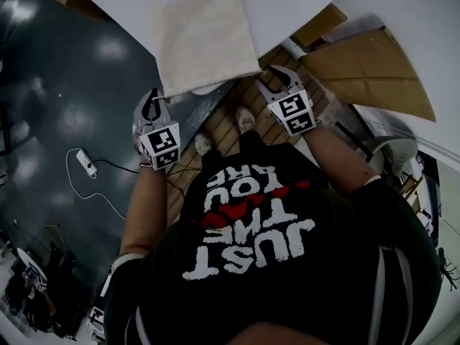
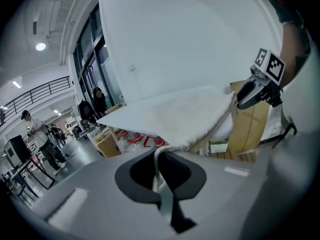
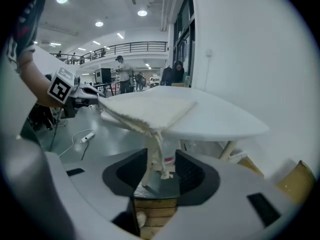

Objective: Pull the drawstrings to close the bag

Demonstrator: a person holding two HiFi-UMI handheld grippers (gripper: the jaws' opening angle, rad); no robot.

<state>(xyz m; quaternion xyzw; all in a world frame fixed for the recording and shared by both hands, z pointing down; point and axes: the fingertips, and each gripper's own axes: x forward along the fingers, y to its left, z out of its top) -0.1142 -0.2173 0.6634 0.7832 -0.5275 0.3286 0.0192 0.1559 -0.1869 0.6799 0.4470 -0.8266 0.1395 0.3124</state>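
A cream cloth bag (image 1: pixel 205 38) lies flat on the white table (image 1: pixel 295 6), its near end at the table's edge. My left gripper (image 1: pixel 152 100) is just below the bag's left corner. In the left gripper view its jaws are shut on a pale drawstring (image 2: pixel 157 159) that runs up to the bag (image 2: pixel 175 114). My right gripper (image 1: pixel 277 77) is at the bag's right corner. In the right gripper view it (image 3: pixel 160 176) stands open, and the other drawstring (image 3: pixel 150 156) hangs loose between the pads with its knotted end low.
A wooden slatted platform (image 1: pixel 230 124) lies under the table's edge by the person's shoes (image 1: pixel 246 118). A brown cardboard sheet (image 1: pixel 366 70) leans at the right. A power strip (image 1: pixel 86 164) with its cable lies on the dark floor at the left. People (image 2: pixel 37 134) stand far off.
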